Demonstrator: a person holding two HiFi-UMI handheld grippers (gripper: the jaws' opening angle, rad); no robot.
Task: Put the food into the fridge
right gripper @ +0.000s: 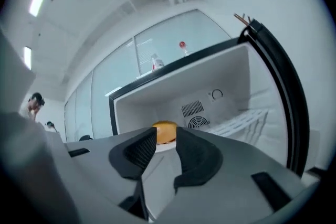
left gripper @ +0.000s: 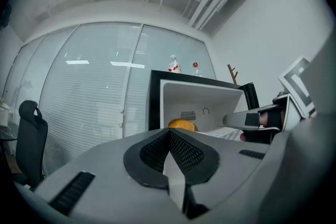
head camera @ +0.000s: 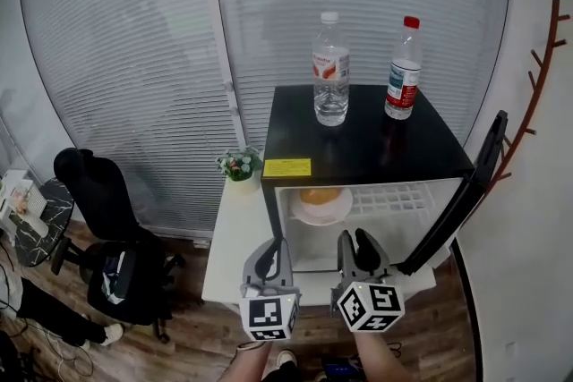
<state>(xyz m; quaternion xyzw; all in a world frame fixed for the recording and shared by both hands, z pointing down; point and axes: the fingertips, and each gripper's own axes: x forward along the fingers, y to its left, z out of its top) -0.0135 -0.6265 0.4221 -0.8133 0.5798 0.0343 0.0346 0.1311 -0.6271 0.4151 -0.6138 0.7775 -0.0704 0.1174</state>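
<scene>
L gripper (head camera: 273, 248) at 6 o'clock, jaws clenched, empty. R gripper (head camera: 355, 239) just beside, jaws released, nothing btwn. Beyond, at 12 o'clock: orange food (head camera: 320, 195) on plate (head camera: 304, 215), already inside fridge (head camera: 358, 148). Its door (head camera: 457, 201) open at 3 o'clock; prob. only closing left.

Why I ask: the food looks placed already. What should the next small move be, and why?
Probably move the right hand-held gripper to the open door and push it shut: the food already sits on its plate inside the fridge, and that gripper's jaws stand apart, empty, outside it.
</scene>
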